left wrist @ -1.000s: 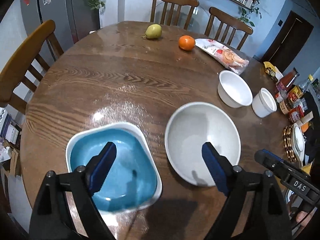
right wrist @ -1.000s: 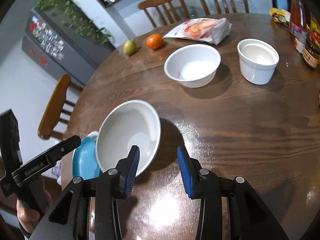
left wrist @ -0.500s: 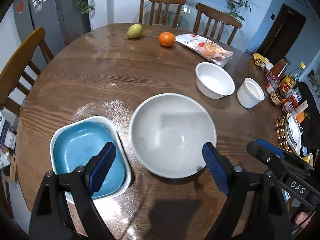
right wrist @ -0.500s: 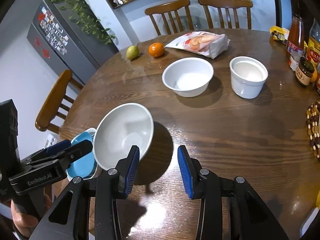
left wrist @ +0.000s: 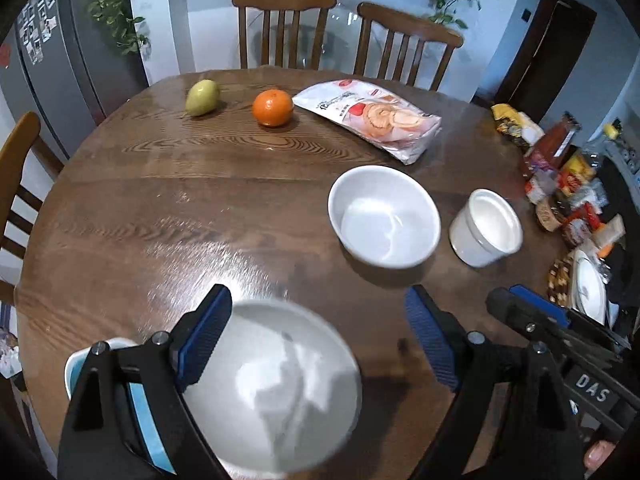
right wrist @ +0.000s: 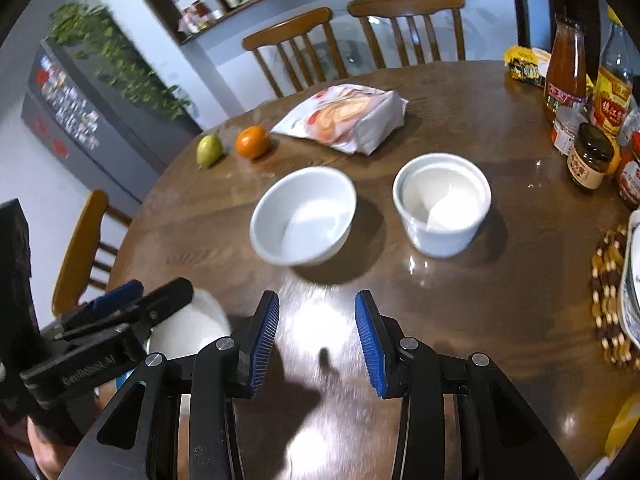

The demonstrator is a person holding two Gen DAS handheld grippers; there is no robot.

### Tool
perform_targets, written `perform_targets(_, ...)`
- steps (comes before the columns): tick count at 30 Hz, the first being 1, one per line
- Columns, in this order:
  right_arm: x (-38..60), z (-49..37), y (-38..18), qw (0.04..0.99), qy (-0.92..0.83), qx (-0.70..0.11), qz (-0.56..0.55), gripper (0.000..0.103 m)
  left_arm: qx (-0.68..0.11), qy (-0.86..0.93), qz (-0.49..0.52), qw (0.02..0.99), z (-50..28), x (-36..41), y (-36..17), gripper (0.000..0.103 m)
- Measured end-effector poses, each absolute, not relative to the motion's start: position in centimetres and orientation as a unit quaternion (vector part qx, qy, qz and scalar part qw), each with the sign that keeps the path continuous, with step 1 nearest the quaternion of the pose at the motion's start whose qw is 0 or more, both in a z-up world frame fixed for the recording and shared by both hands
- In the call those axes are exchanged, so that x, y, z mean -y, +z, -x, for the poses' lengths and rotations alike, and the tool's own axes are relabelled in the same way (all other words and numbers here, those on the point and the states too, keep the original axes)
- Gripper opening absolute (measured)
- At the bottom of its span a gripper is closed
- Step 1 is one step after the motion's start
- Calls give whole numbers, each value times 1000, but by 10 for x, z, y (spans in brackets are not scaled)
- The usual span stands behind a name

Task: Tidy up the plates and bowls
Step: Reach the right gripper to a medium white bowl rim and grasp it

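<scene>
Since half a second ago the grey bowl [left wrist: 276, 396] has slid to the lower frame, over the blue dish [left wrist: 140, 408] at lower left. Left tool [left wrist: 320, 344] gapes wide, empty. White bowl [right wrist: 304, 216] and ramekin [right wrist: 442, 204] sit mid-worktop [right wrist: 480, 300]. Right tool [right wrist: 316, 336] is half open, empty.

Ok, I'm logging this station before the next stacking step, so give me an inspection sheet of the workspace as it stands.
Surface: round wooden table, glossy, glare patches.
Job's things: large grey bowl at the near edge beside the blue dish, whether touching cannot be told; white bowl and white ramekin stand apart, upright, empty.
Clutter: pear, orange, snack bag, jars and bottles at the right edge.
Grippers: left gripper jaws wide open over the grey bowl; right gripper jaws open, holding nothing.
Cables: nothing seen.
Surroundings: wooden chairs, fridge, wall shelf, plants.
</scene>
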State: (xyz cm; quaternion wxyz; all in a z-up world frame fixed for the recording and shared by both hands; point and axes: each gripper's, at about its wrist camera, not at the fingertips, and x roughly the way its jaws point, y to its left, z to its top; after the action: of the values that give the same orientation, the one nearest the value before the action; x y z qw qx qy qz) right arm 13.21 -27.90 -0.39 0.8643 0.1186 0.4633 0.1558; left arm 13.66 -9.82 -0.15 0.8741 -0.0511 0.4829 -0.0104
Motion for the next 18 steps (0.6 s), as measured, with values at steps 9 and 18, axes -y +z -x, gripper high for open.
perform_targets(9, 278, -195, -42, 841, 135, -499, -157, 40, -511, 10, 40, 858, -202, 106, -36, 87)
perform_targets(18, 268, -219, -64, 836, 110, -507, -178, 40, -544, -2, 50, 838, -234, 105, -62, 54)
